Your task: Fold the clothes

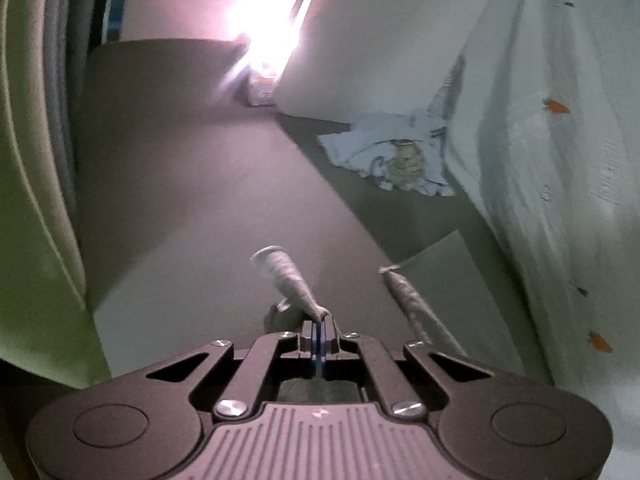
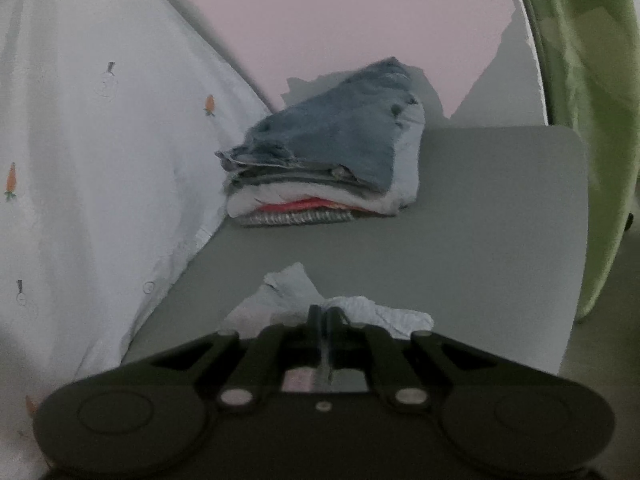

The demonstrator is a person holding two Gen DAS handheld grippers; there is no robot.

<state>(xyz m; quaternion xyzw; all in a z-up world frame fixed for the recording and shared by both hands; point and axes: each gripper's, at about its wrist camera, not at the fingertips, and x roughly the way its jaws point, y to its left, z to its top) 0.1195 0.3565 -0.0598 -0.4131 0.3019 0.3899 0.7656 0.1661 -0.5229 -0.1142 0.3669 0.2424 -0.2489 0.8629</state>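
Pinching tight, the left gripper point(image 1: 318, 326) has its jaws fully together on a twisted grey strip of cloth point(image 1: 288, 280), which sticks up from between the fingertips like a little cone. Beside it a second twisted grey strand point(image 1: 412, 304) runs up past the gripper's right linkage; whether the two are one piece, I cannot tell. Below lies the grey table point(image 1: 224, 184), and on it, towards the far edge in this view, a crumpled pale blue garment point(image 1: 396, 152) lies in a loose heap with a printed patch showing. A white garment with small orange carrots point(image 1: 552, 128) hangs like a curtain down the right of that view, just beside the heap.

Over to the right wrist camera: the right gripper point(image 2: 323, 312) is clamped shut too, and rumpled white fabric point(image 2: 304, 300) bunches right at its fingertips, apparently pinched there, above the near part of the table point(image 2: 480, 216). At the far edge sits a folded stack point(image 2: 328, 160), denim on top, white, red and striped layers beneath, its left side touching the carrot-print garment point(image 2: 100, 120). A green drape point(image 2: 588, 80) hangs past the table's right edge.
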